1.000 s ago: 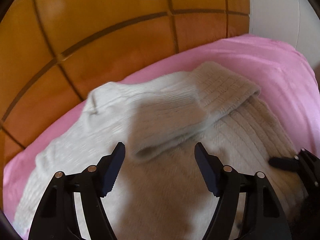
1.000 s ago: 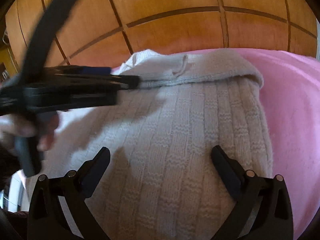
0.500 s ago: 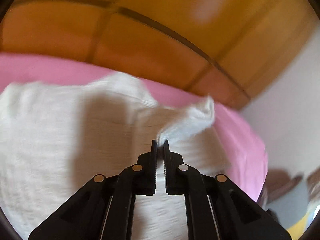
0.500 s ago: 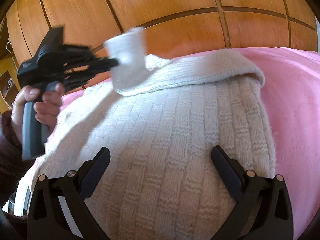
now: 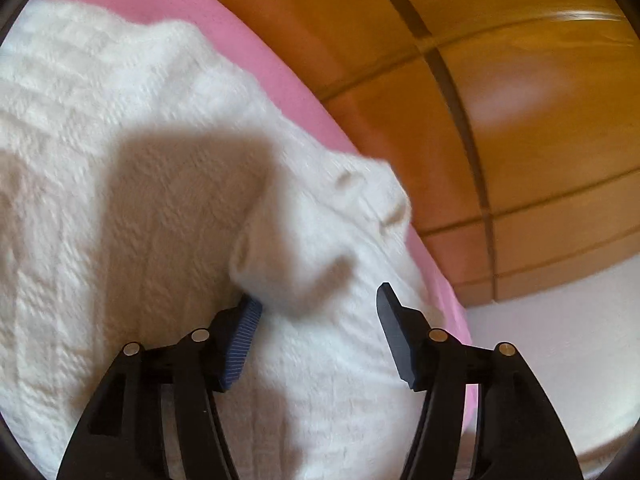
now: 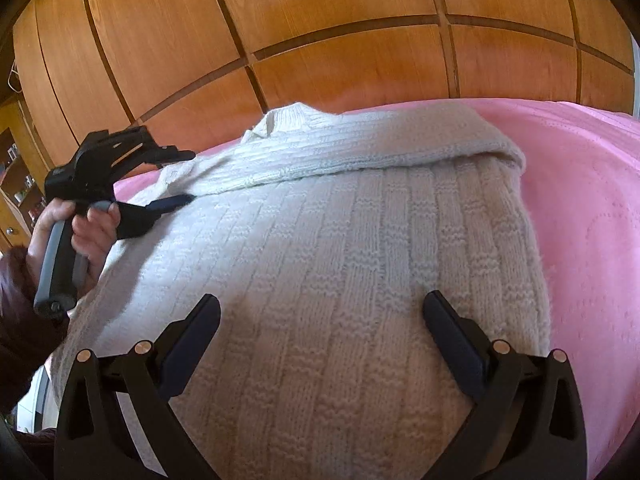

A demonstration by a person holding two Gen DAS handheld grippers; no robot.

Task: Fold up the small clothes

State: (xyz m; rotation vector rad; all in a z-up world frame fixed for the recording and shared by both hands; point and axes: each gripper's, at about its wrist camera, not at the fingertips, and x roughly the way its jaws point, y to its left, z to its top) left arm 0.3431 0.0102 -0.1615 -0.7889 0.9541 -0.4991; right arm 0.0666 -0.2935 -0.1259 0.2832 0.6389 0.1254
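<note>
A cream knitted sweater [image 6: 340, 240] lies spread on a pink blanket [image 6: 580, 200]. One sleeve [image 6: 360, 148] is folded across its upper part. In the left wrist view the sleeve's cuff [image 5: 296, 256] lies slack on the sweater body [image 5: 120, 200], between the jaws of my left gripper [image 5: 318, 298]. Those jaws are opening, and the pads do not press on the cloth. From the right wrist view the left gripper [image 6: 188, 178] sits at the sweater's left edge, held by a hand [image 6: 80, 232]. My right gripper [image 6: 320, 320] hovers open over the sweater's lower part, with nothing between its fingers.
Wooden wardrobe panels [image 6: 320, 20] rise just behind the blanket. A white wall [image 5: 560, 340] shows at the right of the left wrist view. Pink blanket [image 5: 256, 40] runs bare past the sweater's far and right edges. Shelves with small items stand at the far left [image 6: 16, 184].
My left gripper shut on the sleeve's cuff, lifted and carried it across the sweater while rolling, then opened and let it drop. The right gripper has kept still.
</note>
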